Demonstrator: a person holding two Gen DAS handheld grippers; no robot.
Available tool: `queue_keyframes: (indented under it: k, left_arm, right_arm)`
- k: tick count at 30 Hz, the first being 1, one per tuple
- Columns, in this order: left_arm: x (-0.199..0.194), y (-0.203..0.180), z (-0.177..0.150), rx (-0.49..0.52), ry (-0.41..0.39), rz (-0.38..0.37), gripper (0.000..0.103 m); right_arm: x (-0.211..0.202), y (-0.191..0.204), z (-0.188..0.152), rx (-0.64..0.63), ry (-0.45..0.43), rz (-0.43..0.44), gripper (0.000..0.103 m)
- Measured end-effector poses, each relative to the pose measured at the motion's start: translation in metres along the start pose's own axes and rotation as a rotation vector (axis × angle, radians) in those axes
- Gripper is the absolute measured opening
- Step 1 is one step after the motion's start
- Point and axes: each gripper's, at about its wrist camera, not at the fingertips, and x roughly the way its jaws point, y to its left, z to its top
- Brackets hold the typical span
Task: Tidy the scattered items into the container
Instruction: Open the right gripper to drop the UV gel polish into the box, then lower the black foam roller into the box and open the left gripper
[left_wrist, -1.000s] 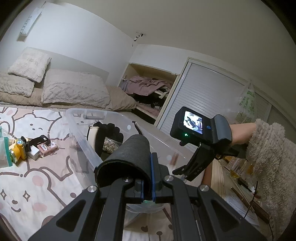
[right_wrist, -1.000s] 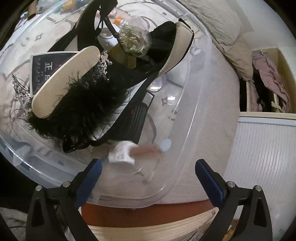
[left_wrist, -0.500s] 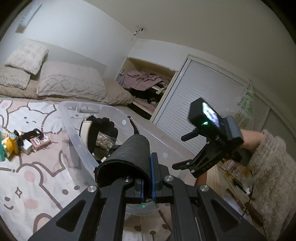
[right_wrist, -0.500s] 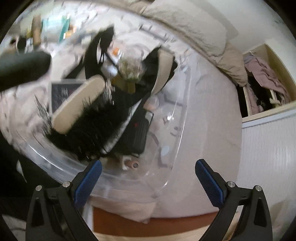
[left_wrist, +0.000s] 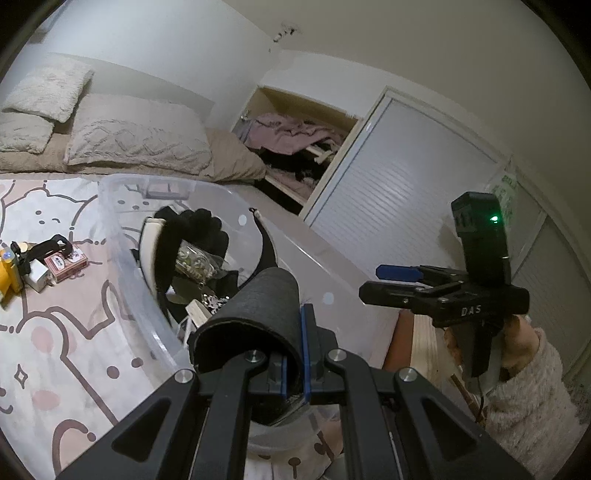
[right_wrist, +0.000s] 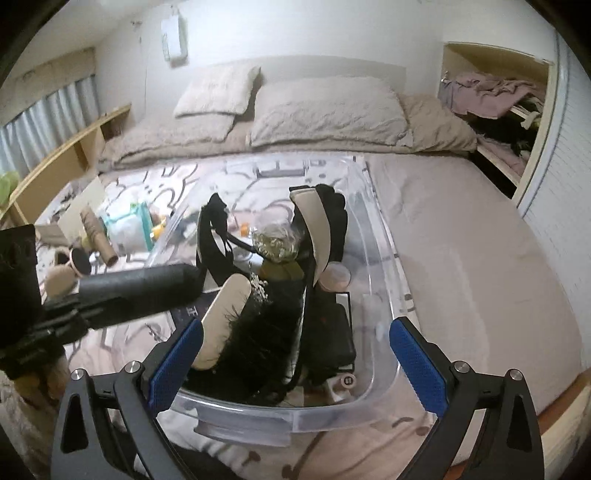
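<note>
Your left hand-held gripper (left_wrist: 293, 354) is clamped on a rolled black felt-like tube (left_wrist: 258, 314), the roll poking out over the near rim of the clear plastic bin (right_wrist: 384, 258). Your right hand-held gripper (right_wrist: 295, 354) has its jaws wide apart with nothing between them, above the bin's near end. Bin sits on the bed (right_wrist: 461, 266) and holds black feathered slippers (right_wrist: 258, 332) and a clear bag of gold bits (right_wrist: 277, 245). Loose items lie on the patterned sheet at 9 o'clock of the bin: a cardboard tube (right_wrist: 98, 236), a wet-wipes pack (right_wrist: 127, 229), a small pink box (left_wrist: 66, 263).
</note>
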Motion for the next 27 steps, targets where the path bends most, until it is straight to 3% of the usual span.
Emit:
queue_keyframes:
  k: [8,13,27]
  left_arm:
    - [0.026,-0.024,-0.004,0.059,0.107,-0.022,0.006]
    - [0.043,-0.037,0.000,0.098,0.176,-0.033,0.006]
    - [0.093,-0.079,0.009,0.421,0.423,0.009,0.006]
  right_arm:
    - [-0.002,-0.014,-0.003,0.123,-0.095,-0.058,0.101]
    - [-0.015,-0.029,-0.002,0.184,-0.179,-0.029,0.103]
    - [-0.050,-0.069,-0.002,0.310,-0.276,0.003,0.103]
